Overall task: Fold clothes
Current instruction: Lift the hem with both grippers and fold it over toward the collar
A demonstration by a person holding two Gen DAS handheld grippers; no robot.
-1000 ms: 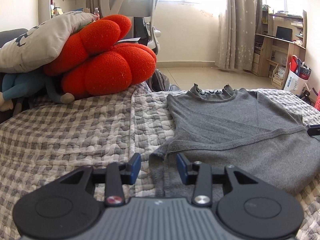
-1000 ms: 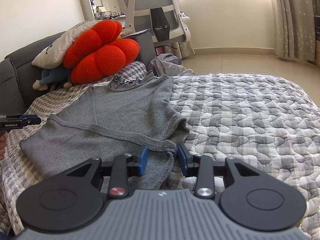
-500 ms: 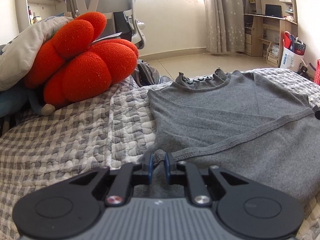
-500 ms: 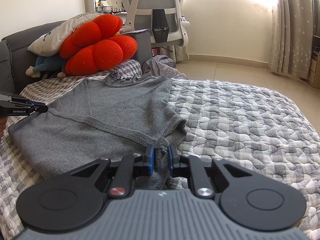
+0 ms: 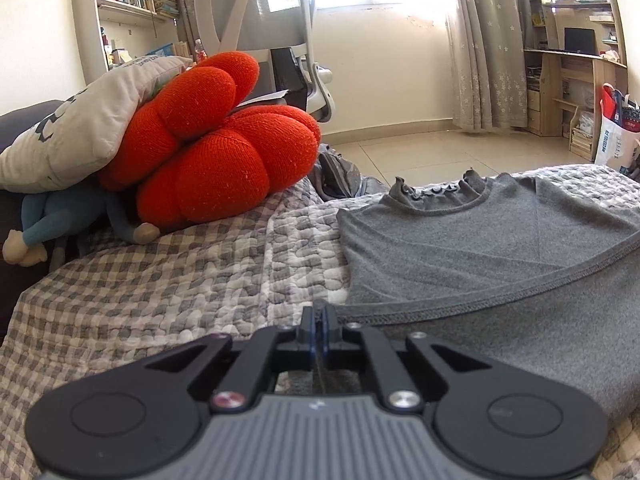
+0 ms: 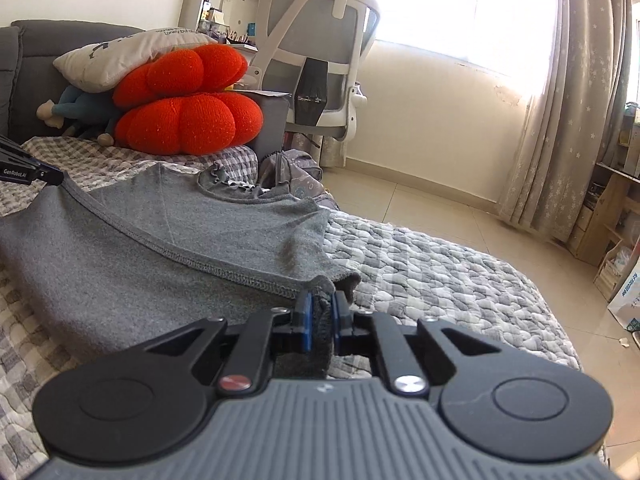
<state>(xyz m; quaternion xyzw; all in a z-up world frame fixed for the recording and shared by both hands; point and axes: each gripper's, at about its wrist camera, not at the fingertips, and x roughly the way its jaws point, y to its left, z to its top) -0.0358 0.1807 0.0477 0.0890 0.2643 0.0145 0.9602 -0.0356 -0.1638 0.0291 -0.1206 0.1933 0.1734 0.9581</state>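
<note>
Left gripper [image 5: 319,314]: pitched gently downward over the bed, blue pads pressed all but together, pinching the hemmed edge of the grey top [image 5: 500,248] at its near left corner. Right gripper [image 6: 320,308]: likewise tilted a little below level, rolled slightly to one side, jaws closing on a thick bunch of the same top [image 6: 180,236] at its near right corner, fabric pressed between the blue pads. Stretched between the two grips, a stitched hem running across the garment. Beyond, frilled collar pointing toward the headboard end, body lying flat on the checked quilt [image 5: 160,280]. Farther off: orange knot cushion [image 5: 208,148], grey-white pillow [image 5: 80,120] atop it, blue plush toy [image 5: 52,216] beneath, white office chair [image 6: 320,40] behind.
</note>
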